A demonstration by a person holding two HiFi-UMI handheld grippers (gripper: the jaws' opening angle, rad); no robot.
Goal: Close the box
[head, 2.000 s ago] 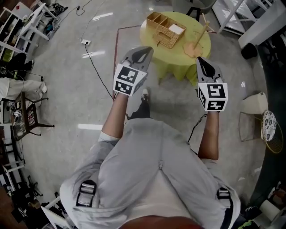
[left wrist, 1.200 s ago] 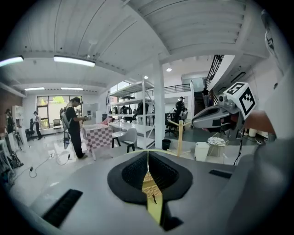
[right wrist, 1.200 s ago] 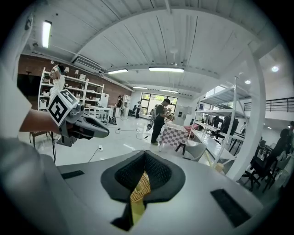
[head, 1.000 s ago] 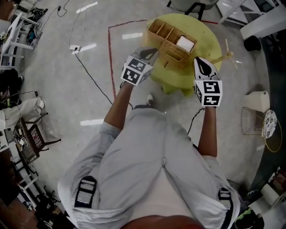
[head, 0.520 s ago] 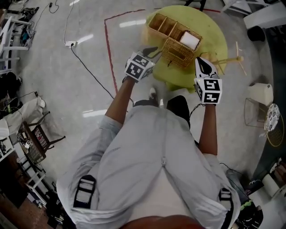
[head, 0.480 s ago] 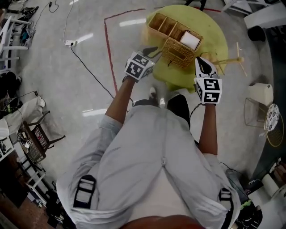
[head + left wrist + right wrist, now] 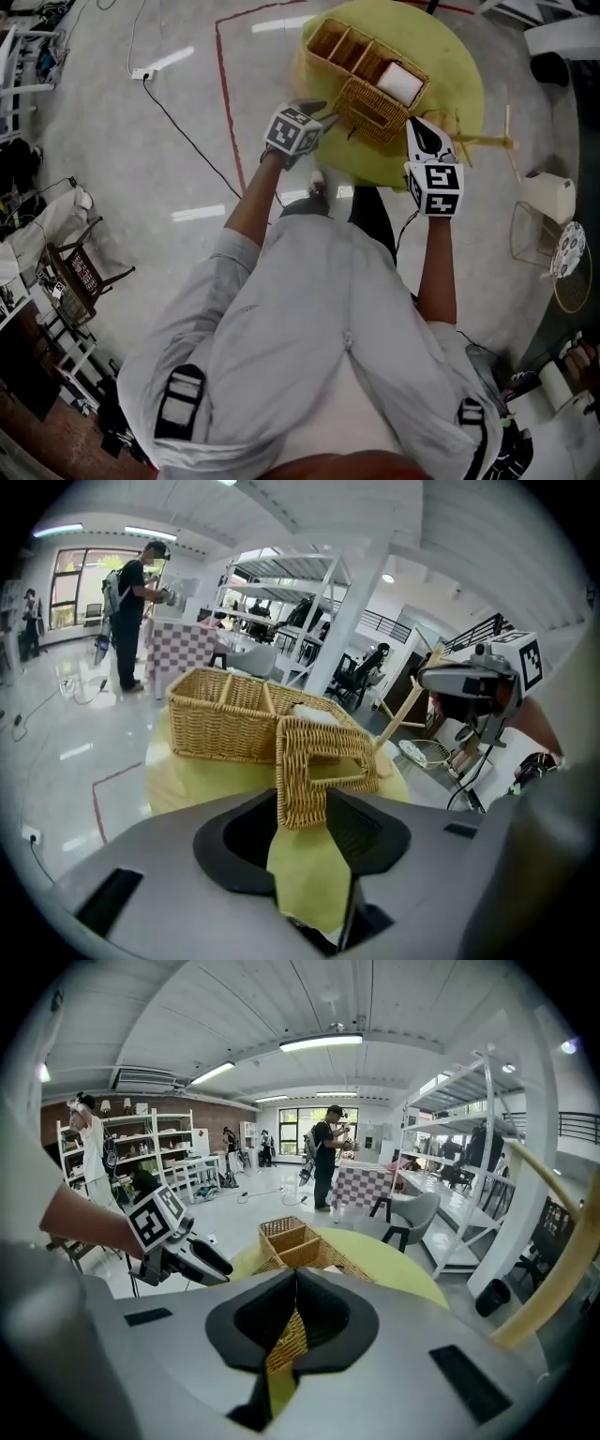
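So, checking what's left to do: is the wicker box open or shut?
Open. Its lid stands up at the near end of the wicker box, leaving the compartments and a white item uncovered.

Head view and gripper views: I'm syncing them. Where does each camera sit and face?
Head view: on the head, steeply down at the wicker box on the yellow table; torso, forearms, left tool, right tool.
Left gripper view: along the left tool's jaws, just opened, nothing between them, toward the box's lid; right tool at right.
Right gripper view: along its shut jaws toward the box; left tool at left.
Shared: all show the box.
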